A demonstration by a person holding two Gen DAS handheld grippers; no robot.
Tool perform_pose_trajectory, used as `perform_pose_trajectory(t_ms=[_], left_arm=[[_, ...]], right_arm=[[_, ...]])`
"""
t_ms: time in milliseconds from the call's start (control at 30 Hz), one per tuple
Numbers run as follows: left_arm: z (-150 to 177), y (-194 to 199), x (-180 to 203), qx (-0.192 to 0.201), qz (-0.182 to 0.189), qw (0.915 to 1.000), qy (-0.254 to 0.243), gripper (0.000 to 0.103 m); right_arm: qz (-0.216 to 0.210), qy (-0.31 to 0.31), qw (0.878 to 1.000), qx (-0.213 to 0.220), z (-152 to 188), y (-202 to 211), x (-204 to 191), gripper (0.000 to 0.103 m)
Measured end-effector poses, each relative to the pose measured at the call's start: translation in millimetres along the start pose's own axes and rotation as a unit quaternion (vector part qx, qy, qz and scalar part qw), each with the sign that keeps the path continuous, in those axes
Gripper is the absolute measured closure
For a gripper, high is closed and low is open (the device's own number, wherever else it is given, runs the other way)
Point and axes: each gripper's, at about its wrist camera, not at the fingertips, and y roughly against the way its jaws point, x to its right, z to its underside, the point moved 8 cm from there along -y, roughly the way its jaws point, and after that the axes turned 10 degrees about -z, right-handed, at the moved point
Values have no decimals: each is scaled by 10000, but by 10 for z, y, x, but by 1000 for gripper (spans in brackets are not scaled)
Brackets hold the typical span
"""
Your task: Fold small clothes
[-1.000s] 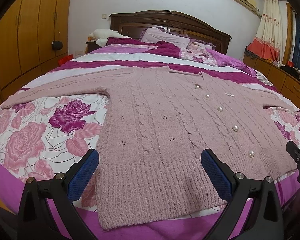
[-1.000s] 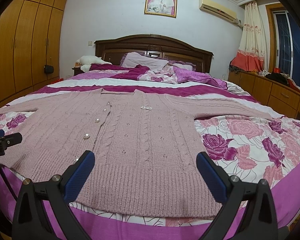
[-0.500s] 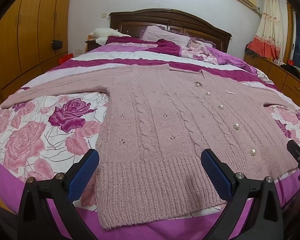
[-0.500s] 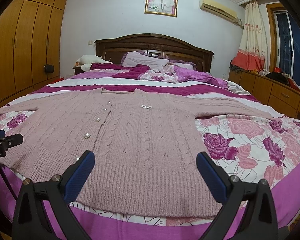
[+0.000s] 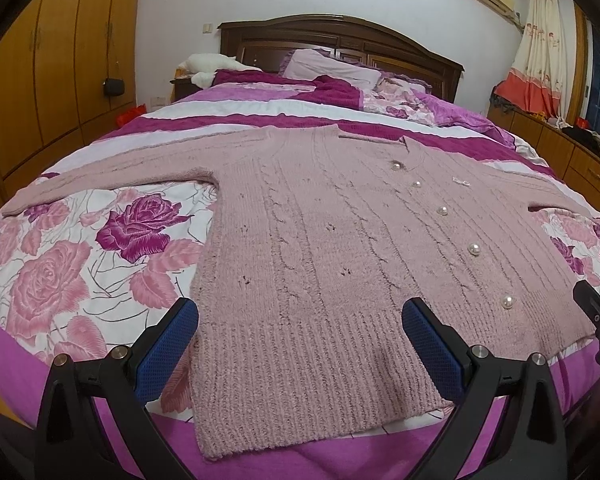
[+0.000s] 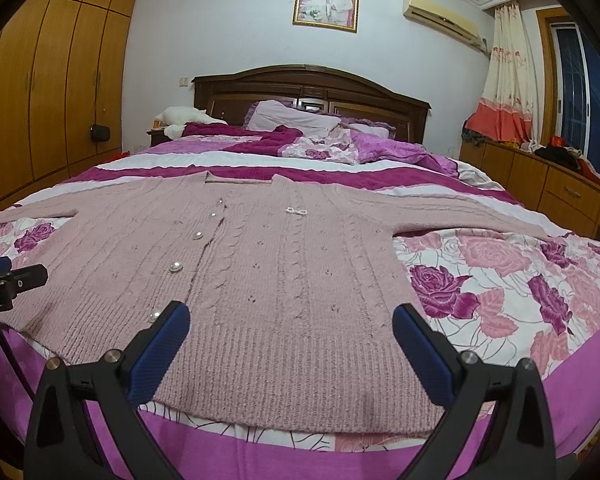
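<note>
Blue-padded fingers (image 5: 168,354) of the left gripper (image 5: 300,352) stood wide apart and empty; those of the right gripper (image 6: 290,354) were likewise spread and held nothing. Between and just beyond both pairs lay the ribbed hem of the pink knitted cardigan (image 5: 320,248), spread flat and buttoned on the bed (image 5: 52,280), sleeves (image 5: 112,172) stretched out to either side. No fold was evident. By my judgement, folding had not begun; every fold remained outstanding.
</note>
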Motion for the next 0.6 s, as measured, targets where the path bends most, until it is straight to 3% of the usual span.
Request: perform_pose_trajectory(t_ms=[300,433,600], left_arm=[[22,-34,21,-106,49,9999,-37,18],[28,-41,9,-127,40,9999,-24,18],[42,-73,-72,-156,-57,9999,-45,18]], right_arm=[[9,-22,10000,-71,21,-26,-8,0],[289,-1,9996,-62,21,-24,51,0],[280,2,9996,-98,29,-61,46,0]])
